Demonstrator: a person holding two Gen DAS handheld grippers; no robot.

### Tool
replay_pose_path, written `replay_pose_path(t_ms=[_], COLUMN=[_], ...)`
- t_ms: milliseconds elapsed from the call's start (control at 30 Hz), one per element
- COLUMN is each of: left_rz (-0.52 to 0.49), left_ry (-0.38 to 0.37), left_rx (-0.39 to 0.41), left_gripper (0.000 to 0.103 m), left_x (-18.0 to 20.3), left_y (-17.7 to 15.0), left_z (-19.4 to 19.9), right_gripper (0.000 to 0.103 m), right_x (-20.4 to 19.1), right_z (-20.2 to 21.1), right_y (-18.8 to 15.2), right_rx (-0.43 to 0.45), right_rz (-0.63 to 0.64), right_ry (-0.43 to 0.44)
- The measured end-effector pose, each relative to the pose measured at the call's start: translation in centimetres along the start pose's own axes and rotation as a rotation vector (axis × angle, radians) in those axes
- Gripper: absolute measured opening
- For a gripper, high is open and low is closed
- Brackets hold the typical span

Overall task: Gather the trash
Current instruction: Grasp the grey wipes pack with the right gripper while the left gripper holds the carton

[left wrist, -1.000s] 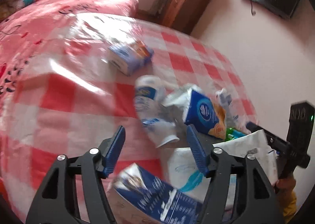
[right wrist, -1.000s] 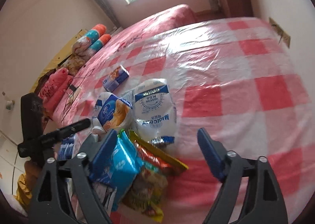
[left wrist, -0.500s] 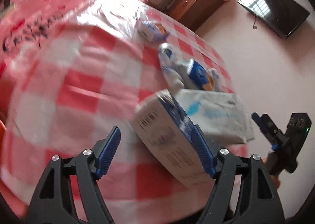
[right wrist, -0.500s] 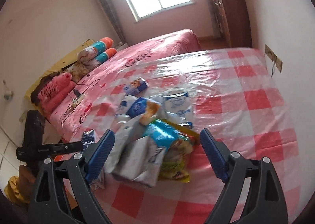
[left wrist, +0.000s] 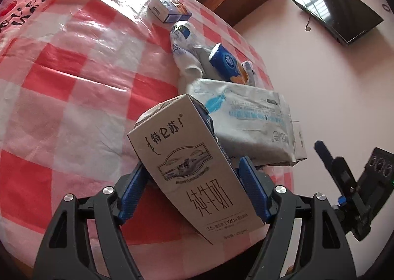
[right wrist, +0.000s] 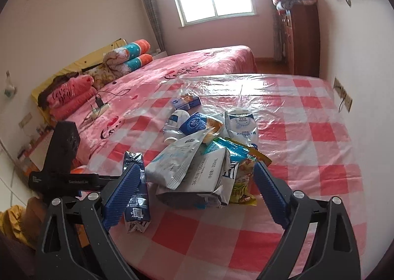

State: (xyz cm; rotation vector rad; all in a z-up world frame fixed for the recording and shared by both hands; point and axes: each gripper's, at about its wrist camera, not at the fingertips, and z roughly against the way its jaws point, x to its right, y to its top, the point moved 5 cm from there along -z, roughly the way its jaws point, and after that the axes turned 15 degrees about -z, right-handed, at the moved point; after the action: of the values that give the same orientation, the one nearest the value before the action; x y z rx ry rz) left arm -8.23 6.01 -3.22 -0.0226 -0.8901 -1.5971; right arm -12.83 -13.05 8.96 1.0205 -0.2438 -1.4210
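The left hand-held gripper (left wrist: 194, 188) is clamping a milk carton (left wrist: 194, 171), which is tilting above the near edge of the checked counter (left wrist: 73, 82). The right hand-held gripper (right wrist: 197, 196) is gaping empty before the trash heap (right wrist: 204, 156). Risk: the slanted carton is sitting off-centre between the pads and may be slipping free.

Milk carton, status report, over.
Left tongs just widened, clamping milk carton. Right tongs just opened wider, empty, facing trash pile. Tissue pack right behind carton.
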Motion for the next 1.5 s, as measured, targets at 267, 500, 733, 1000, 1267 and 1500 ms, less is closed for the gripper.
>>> replay_pose_path(t_ms=[267, 500, 733, 1000, 1267, 1500], left_rz=[-0.019, -0.01, -0.035, -0.047, -0.039, -0.048], left_ry=[0.051, 0.052, 0.102, 0.205, 0.272, 0.297], left_rx=[0.039, 0.07, 0.126, 0.162, 0.176, 0.182], left_gripper=[0.073, 0.072, 0.072, 0.072, 0.072, 0.072], left_x=[0.8, -0.1, -1.5, -4.5, -6.6, -7.4], left_y=[0.0, -0.2, 0.5, 0.8, 0.9, 1.0], left_z=[0.3, 1.6, 4.4, 7.0, 8.5, 8.9], right_gripper=[0.094, 0.094, 0.094, 0.094, 0.094, 0.094], right_x=[-1.6, -2.9, -4.3, -5.8, -8.9, -8.6], right_z=[-0.6, -2.8, -6.2, -8.9, -9.9, -7.5], right_y=[-0.1, -0.1, -1.0, -3.1, -6.1, -6.1], right_rx=[-0.019, -0.091, -0.183, -0.29, -0.499, -0.447], right_rz=[0.041, 0.053, 0.088, 0.104, 0.038, 0.184], right_ry=[-0.028, -0.05, -0.091, -0.054, 0.162, -0.01])
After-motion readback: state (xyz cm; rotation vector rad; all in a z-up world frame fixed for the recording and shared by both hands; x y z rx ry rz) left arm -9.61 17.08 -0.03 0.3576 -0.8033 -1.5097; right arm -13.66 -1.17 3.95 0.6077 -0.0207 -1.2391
